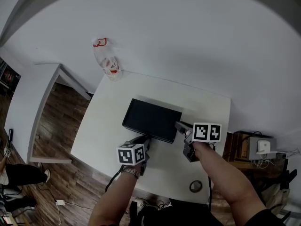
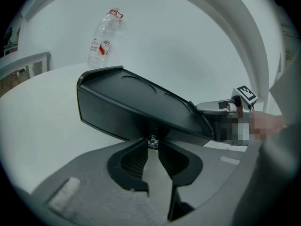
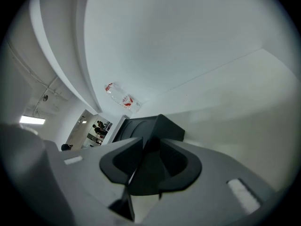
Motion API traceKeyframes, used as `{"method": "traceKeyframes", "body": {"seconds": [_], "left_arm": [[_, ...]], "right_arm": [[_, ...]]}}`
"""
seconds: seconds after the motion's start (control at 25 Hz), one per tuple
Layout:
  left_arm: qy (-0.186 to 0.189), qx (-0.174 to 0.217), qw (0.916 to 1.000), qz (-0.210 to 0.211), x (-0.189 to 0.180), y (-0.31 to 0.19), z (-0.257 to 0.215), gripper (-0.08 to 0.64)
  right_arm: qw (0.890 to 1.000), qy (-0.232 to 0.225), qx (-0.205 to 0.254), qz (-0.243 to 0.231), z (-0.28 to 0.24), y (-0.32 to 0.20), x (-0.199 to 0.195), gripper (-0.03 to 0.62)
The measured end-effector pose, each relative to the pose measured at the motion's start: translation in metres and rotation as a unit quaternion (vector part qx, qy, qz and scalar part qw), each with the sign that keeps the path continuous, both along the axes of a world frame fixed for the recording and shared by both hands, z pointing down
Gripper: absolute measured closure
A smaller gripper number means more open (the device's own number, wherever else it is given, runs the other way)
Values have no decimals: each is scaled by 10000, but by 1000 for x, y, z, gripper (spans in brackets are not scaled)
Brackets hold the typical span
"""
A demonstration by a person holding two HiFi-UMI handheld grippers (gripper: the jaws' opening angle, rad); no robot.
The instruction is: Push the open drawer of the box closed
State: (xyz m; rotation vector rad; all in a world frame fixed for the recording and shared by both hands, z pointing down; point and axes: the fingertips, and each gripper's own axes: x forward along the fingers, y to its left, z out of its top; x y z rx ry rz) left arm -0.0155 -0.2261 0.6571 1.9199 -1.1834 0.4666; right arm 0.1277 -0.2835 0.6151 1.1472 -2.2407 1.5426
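Note:
A flat black box (image 1: 153,119) lies in the middle of the white table (image 1: 106,126). My left gripper (image 1: 144,141) is at the box's near front face. In the left gripper view its fingertips close in from both sides on a small shiny drawer knob (image 2: 153,142) under the box (image 2: 141,102) top's overhang. The drawer front looks about level with the box front. My right gripper (image 1: 181,126) is at the box's near right corner. In the right gripper view that corner of the box (image 3: 160,125) sits between the jaws, which clamp it.
A plastic water bottle (image 1: 107,60) stands at the table's far left corner, against the white wall. A small round roll (image 1: 195,186) lies near the table's front edge. A low cabinet with a white device (image 1: 257,147) stands to the right. A person (image 1: 16,173) is on the wooden floor at left.

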Motion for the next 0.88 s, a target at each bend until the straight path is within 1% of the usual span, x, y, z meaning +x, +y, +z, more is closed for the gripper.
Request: {"method": "traceKeyframes", "body": {"seconds": [0.12,0.28,0.64,0.68,0.72,0.76,0.88], "left_arm": [[-29,35,10000,-27,0,0,1,485],[1,94,9998,-178,-6,1,1,438],[218,172,9993,-245,-10,23,-4,440],[204,166,9993,-255,-13,27,-4,473],[193,156,9993,-271,-15,31,-5,540],[206,146,9993,-284,-17,35,-6,557],[358,136,9989,-274,-21,50,-13,558]], "right_arm": [[10000,-24,-8,5,0,0,1,474],[10000,-42,-30,-3,1,0,1,474],[10000,-67,-32,9,1,-2,1,472],[10000,-73,-27,16,1,-2,2,472],[10000,-73,-25,19,1,-2,2,472],[10000,-66,-26,18,1,-2,2,472],[9999,-138,15,15,2,-2,3,471]]}}
